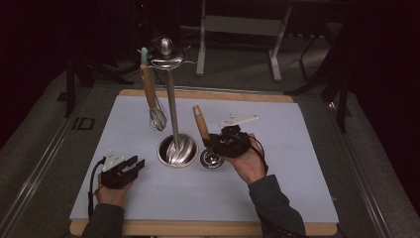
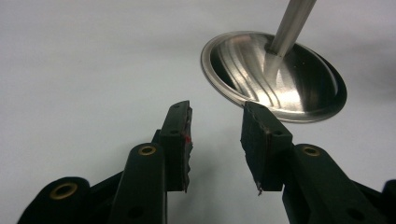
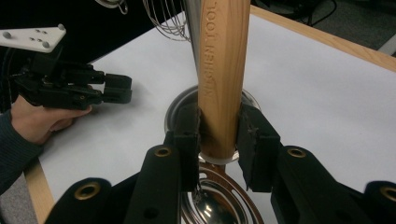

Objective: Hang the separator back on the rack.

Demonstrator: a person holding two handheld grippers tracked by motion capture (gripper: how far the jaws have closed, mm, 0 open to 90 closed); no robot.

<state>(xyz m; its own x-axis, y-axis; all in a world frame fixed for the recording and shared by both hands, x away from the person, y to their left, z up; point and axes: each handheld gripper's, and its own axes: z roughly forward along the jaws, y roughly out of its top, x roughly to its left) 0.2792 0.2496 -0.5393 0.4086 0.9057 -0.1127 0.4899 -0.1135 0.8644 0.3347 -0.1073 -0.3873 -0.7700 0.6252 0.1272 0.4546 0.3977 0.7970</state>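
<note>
Right gripper (image 3: pixel 218 140) is clamped on the wooden handle (image 3: pixel 219 70) of a ladle, whose bowl (image 1: pixel 211 159) rests on the table just below its jaws. Left gripper (image 2: pixel 215 140) stands empty, jaws apart, beside the rack base (image 2: pixel 280 88). The whisk (image 1: pixel 153 104) already hangs from the rack; judged, the ladle remains to be lifted and hung.

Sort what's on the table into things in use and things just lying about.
In use:
- wooden-handled ladle, clamped in the right hand-held gripper
- utensil stand, beside the ladle

Lying about:
- whisk, hanging on the stand
- left hand-held gripper, open, resting on the white mat
</note>
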